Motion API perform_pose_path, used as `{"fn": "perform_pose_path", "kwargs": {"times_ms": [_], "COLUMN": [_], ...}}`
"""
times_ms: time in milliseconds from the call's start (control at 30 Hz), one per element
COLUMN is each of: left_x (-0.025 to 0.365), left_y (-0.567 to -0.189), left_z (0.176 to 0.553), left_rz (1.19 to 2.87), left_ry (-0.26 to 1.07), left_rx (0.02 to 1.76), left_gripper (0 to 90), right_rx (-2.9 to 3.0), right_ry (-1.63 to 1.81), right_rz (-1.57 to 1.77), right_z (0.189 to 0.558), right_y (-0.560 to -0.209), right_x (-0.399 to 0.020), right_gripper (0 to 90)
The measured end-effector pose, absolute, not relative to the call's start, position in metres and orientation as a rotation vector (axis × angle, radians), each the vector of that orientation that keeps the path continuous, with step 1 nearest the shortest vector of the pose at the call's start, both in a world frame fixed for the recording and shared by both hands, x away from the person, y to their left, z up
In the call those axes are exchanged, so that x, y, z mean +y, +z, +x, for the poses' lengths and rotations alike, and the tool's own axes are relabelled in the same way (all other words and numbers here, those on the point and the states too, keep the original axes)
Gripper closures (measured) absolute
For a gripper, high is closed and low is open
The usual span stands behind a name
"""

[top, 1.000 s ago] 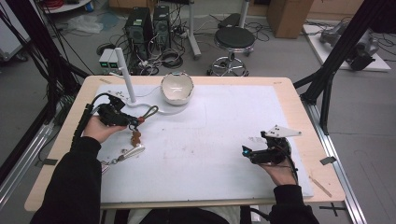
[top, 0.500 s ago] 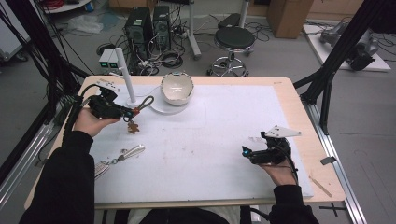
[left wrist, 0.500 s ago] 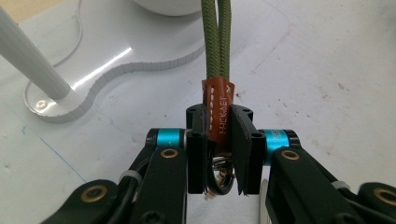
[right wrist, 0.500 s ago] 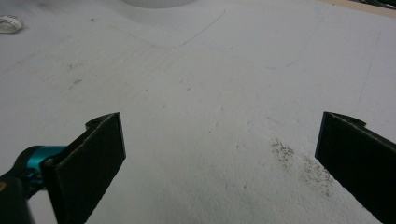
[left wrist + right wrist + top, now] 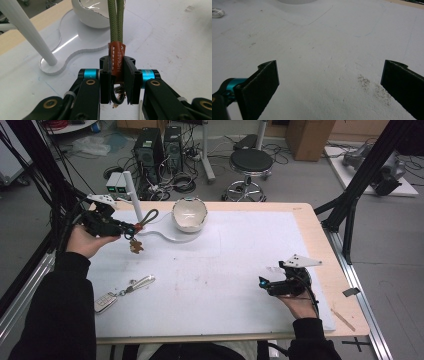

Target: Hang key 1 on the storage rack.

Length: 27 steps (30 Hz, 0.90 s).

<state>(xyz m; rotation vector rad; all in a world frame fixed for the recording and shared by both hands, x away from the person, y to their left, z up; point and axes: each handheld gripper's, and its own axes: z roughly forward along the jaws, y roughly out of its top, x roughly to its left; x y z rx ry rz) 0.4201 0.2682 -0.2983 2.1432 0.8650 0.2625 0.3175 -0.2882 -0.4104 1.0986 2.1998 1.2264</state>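
Observation:
My left gripper (image 5: 129, 227) is raised over the table's far left and is shut on a keychain's brown leather tab (image 5: 117, 60). The keychain's green cord loop (image 5: 148, 216) sticks out past the jaws toward the white peg (image 5: 134, 195), and a small charm (image 5: 135, 246) dangles below. In the left gripper view the cord (image 5: 115, 22) runs straight up from the jaws, with the peg (image 5: 27, 32) to the left. My right gripper (image 5: 263, 282) rests low at the table's right, jaws wide apart over bare mat (image 5: 329, 82).
The peg stands on a clear curved base (image 5: 170, 236) that also carries a white bowl (image 5: 189, 214). A second keychain with a car key fob (image 5: 122, 292) lies on the white mat near the front left. The wooden table edge (image 5: 320, 245) runs along the right.
The left hand has lifted the green-cord keychain off the mat and carried it up beside the peg. The right hand has stayed still.

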Motion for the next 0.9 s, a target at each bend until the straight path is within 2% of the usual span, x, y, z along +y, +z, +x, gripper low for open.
{"fn": "perform_pose_path", "kwargs": {"times_ms": [900], "left_x": [0.300], "left_y": [-0.249], "left_z": [0.418], "left_rz": [2.075], "left_ry": [0.349], "left_rx": [0.913], "left_gripper": [76.9], "right_rx": [2.190], "right_ry": [1.229], "right_rz": [1.098], "right_z": [0.316], "right_y": [-0.409], "right_x": [-0.289], "right_gripper": [0.5]}}
